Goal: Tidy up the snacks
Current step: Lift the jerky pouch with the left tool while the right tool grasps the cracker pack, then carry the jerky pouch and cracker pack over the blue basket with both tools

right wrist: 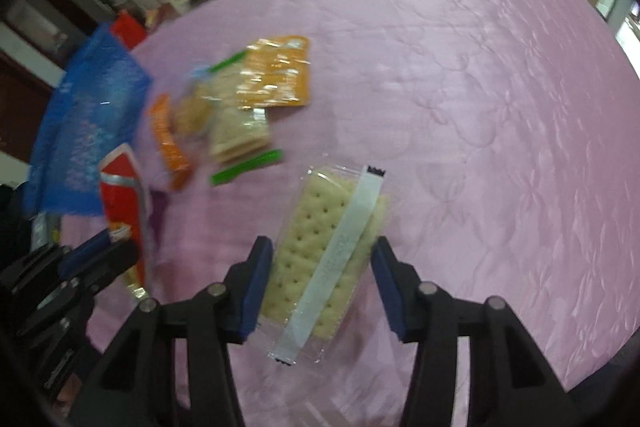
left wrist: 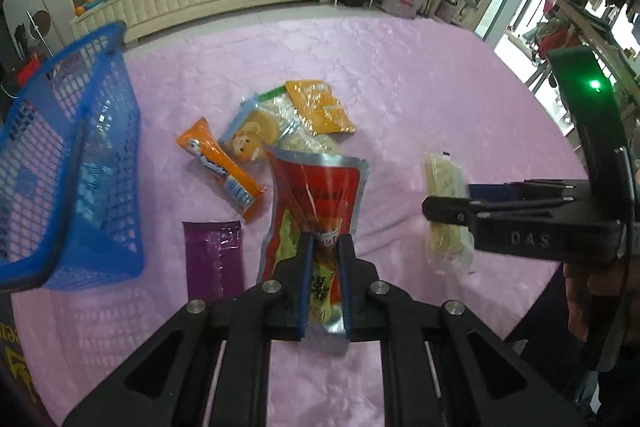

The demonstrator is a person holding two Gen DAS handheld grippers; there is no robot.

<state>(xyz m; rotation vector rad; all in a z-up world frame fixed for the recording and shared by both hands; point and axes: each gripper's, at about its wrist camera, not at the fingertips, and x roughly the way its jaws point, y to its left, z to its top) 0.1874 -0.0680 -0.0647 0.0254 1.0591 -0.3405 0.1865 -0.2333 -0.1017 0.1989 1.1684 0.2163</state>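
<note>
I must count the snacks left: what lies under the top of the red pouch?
The red pouch partly covers a clear packet of pale snacks behind it. Whatever lies deeper beneath is hidden. The left gripper pinches its lower end.

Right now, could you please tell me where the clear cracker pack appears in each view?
Left wrist: cracker pack at right, the right claw across it.
Right wrist: cracker pack bottom centre, between the open claw's fingers.
Shared landmark: blue basket at left.

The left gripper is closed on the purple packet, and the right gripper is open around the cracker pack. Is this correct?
Not quite. The left wrist view shows the left gripper closed on the red pouch; the purple packet lies untouched beside it. The right gripper is indeed open around the cracker pack.
</note>
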